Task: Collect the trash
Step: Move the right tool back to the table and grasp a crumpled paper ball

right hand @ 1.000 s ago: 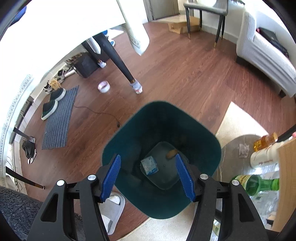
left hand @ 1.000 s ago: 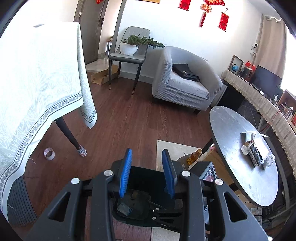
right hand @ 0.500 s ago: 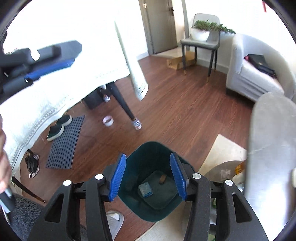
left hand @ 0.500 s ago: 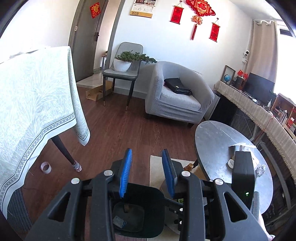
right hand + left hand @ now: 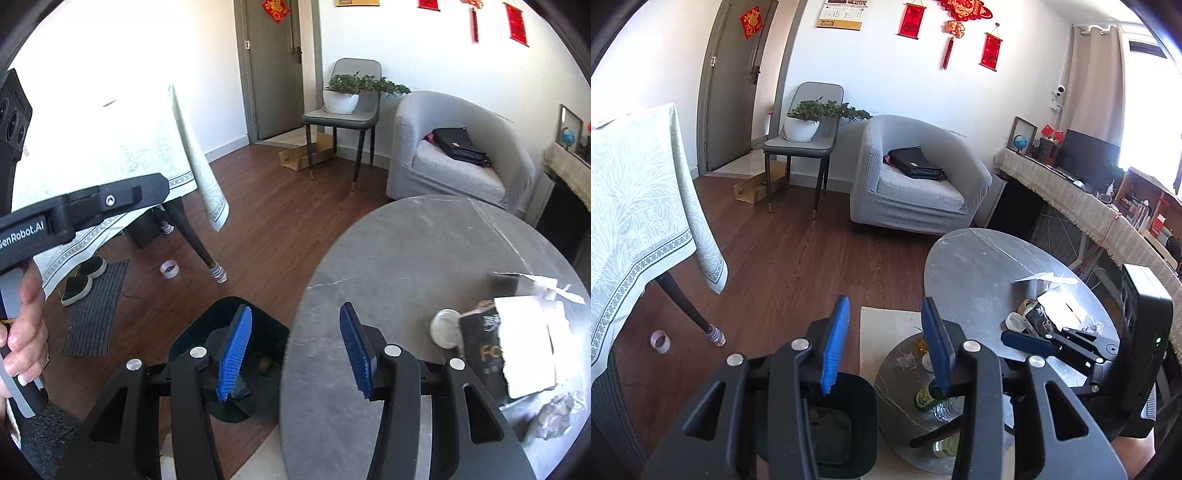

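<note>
A dark green bin stands on the floor beside the round grey table; it also shows in the right wrist view, with scraps at its bottom. My left gripper is open and empty above the bin and a low shelf. My right gripper is open and empty over the grey table's left edge. On the table lie a black packet, white paper, a white cap and crumpled wrap. The right gripper also shows in the left wrist view.
A low round shelf under the table holds bottles. A table with a pale cloth stands left, a tape roll by its leg. A grey armchair and a chair with a plant stand behind.
Both grippers have risen from above the bin. The right one has swung right to the grey table's edge. The left view has tilted up to the room.
</note>
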The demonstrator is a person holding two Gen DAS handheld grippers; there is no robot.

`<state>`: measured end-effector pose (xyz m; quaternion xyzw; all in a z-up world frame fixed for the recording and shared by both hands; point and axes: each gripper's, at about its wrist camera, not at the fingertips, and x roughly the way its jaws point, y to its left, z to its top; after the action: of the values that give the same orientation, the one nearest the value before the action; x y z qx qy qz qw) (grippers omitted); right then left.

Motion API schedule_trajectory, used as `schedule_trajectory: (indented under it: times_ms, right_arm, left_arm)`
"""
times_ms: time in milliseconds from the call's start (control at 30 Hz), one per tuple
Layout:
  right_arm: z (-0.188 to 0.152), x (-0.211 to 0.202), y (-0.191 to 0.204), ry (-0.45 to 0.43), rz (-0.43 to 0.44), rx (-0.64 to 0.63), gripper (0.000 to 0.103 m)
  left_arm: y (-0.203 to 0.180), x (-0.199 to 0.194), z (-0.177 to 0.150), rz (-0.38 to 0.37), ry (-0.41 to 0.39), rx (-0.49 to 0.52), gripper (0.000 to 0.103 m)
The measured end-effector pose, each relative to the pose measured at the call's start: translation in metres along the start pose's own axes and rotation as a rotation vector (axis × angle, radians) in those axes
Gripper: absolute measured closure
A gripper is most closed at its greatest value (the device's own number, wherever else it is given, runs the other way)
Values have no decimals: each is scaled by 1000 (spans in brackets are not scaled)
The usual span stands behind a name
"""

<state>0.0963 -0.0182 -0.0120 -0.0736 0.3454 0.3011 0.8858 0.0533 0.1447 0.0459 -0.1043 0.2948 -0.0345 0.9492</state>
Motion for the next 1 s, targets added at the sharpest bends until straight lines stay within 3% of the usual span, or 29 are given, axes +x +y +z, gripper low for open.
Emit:
schedule_trajectory:
  times_ms: [333, 533, 667, 1000]
  right_arm:
    - [-21, -42, -64, -54, -120, 81, 52]
    - [-33, -59, -97, -68, -176, 130, 44]
    - [-41, -65, -111, -72, -210, 144, 33]
    - [-67, -77, -148, -58, -287, 182, 28]
  left_arm:
    - [-52, 26, -13, -59, 39, 64, 51]
    - [-75, 45, -24, -89, 81, 96, 45]
    - [-93, 58, -32, -92, 110, 131, 42]
    - [-124, 89, -45, -98, 168, 189, 33]
